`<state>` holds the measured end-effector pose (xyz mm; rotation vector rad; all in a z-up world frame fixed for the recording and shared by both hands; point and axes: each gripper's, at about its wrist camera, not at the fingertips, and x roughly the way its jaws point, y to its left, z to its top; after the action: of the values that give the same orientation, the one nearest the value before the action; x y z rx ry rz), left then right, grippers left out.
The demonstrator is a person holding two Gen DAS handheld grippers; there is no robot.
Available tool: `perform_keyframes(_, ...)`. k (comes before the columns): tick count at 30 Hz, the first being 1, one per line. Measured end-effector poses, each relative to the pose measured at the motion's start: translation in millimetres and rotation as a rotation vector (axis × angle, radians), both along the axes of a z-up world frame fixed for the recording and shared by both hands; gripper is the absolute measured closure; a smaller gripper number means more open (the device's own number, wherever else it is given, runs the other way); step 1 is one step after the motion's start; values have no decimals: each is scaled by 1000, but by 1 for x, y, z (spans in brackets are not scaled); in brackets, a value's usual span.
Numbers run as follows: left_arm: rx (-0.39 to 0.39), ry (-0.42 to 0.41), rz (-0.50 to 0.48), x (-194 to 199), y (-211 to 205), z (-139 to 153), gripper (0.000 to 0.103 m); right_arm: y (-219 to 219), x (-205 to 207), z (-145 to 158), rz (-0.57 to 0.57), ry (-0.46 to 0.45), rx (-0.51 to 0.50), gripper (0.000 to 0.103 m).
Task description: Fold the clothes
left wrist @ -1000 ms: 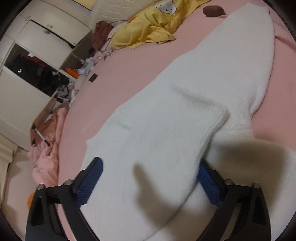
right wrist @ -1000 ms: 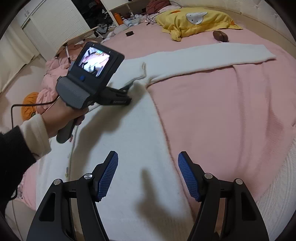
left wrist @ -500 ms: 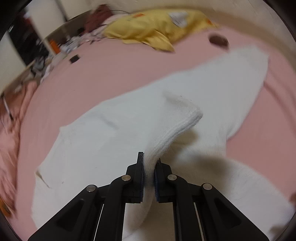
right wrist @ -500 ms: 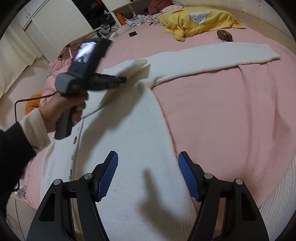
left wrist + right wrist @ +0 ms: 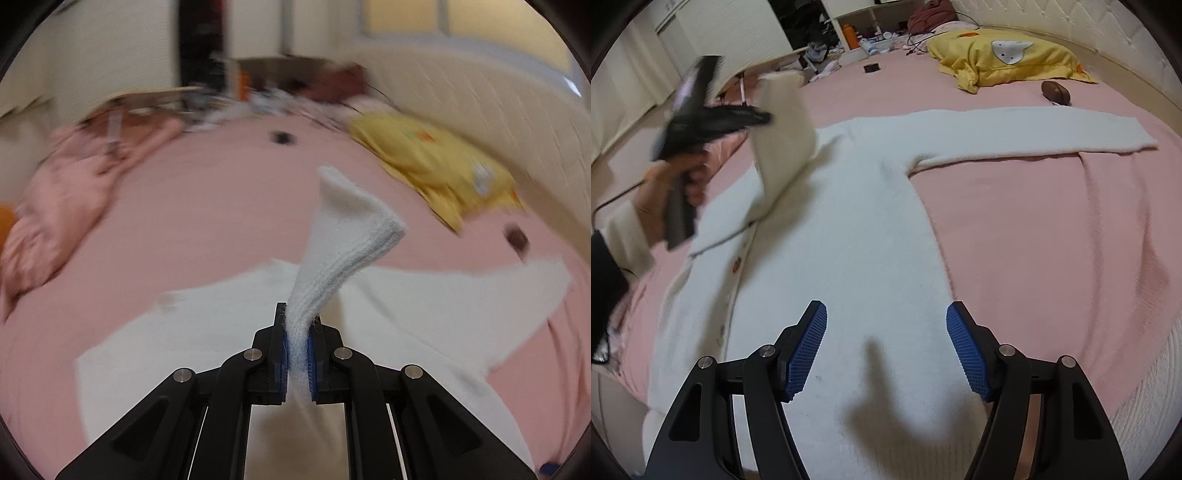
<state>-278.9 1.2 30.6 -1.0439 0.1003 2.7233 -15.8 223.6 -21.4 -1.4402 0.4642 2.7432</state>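
- On the pink bed, a white cardigan lies spread flat, one sleeve stretched out sideways towards the yellow pillow.
- Left tool: pressed together on the other sleeve's cuff, which is raised clear of the bed.
- Risk, as I judge it: the thick knit could slip from the narrow pinch, or the body could drag and bunch.
- Left hand held high, tool aimed across the garment; right tool spread, empty, hovering above the hem.
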Motion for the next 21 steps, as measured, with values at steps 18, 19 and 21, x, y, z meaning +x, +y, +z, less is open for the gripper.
perform_keyframes(18,1,154,665,116,-383,41,94,-45,-3,2,73,52,181,35)
perform_keyframes(19,-17,151,701,124,-400,38,94,-49,-4,1,83,45,188,35)
perform_keyframes(21,-38,146,787,144,-439,31,94,-55,-4,-1,99,37,198,35)
